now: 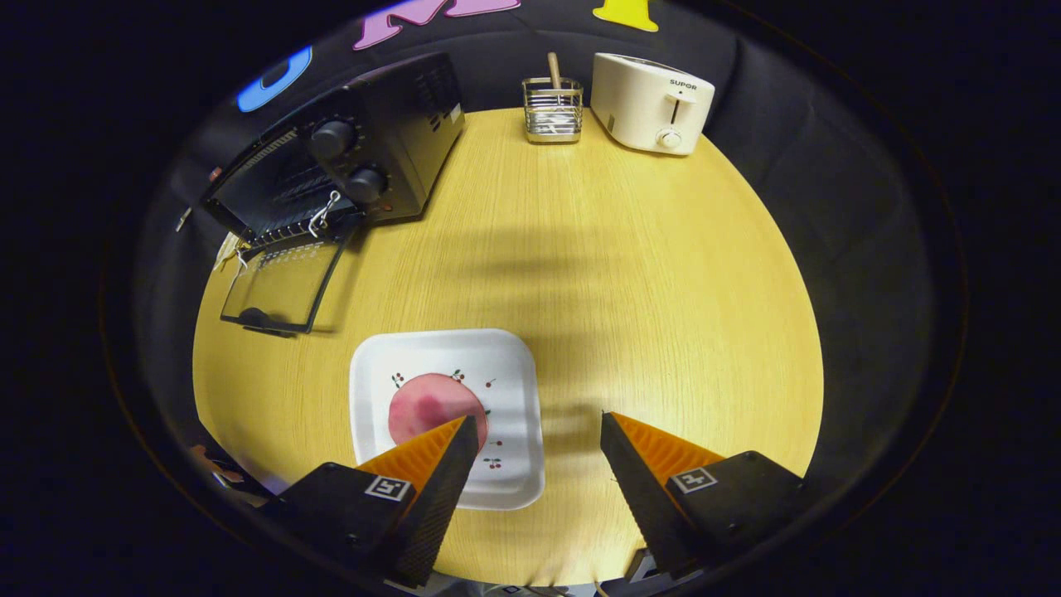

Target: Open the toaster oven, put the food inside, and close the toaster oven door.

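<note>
On the table (pixel 630 274), a SUPOR toaster (pixel 652 101) stands beyond the released, empty fingers (pixel 634 464).

Gripper (pixel 539 431): two wedge-shaped ribbed fingers (square coded markers on blocky mounts).

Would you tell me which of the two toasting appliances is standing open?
The black toaster oven, its glass door dropped flat; the white toaster has none.

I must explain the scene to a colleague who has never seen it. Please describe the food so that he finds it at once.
On the wooden table, find the white square plate just ahead of the open gripper. The food is the round pink slice lying flat on it, partly behind one finger; the plate's small cherry prints are far tinier.
</note>
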`<state>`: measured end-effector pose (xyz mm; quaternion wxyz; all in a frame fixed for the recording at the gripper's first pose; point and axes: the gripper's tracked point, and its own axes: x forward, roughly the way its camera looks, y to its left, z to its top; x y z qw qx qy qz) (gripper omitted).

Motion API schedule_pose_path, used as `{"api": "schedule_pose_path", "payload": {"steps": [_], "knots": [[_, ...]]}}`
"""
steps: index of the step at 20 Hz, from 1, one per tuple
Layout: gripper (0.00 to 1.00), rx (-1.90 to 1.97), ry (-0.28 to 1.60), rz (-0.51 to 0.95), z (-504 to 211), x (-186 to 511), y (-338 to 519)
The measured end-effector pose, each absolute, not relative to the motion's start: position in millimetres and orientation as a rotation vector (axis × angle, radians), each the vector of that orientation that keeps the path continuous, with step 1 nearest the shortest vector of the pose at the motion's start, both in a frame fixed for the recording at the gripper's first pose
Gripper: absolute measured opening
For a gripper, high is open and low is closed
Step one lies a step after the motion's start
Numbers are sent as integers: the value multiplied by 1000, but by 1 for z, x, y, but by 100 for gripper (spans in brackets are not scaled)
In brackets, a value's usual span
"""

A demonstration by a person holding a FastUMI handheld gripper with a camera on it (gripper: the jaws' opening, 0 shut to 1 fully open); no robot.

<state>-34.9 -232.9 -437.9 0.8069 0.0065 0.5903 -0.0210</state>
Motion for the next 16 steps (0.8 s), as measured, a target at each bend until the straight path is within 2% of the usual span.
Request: {"api": "schedule_pose_path", "payload": {"steps": [1,2,3,7,12,13,16], "knots": [[95,14,1276,-38,-443,-35,-233],[82,10,1289,-32,-447,-35,-232],[78,8,1300,-26,-450,-35,-232],[76,9,1339,-7,-463,-36,-229],[28,67,1389,-37,-466,-38,-227],[28,82,1407,-43,-466,-39,-226],[9,107,1432,-21,-465,-39,-227]]}}
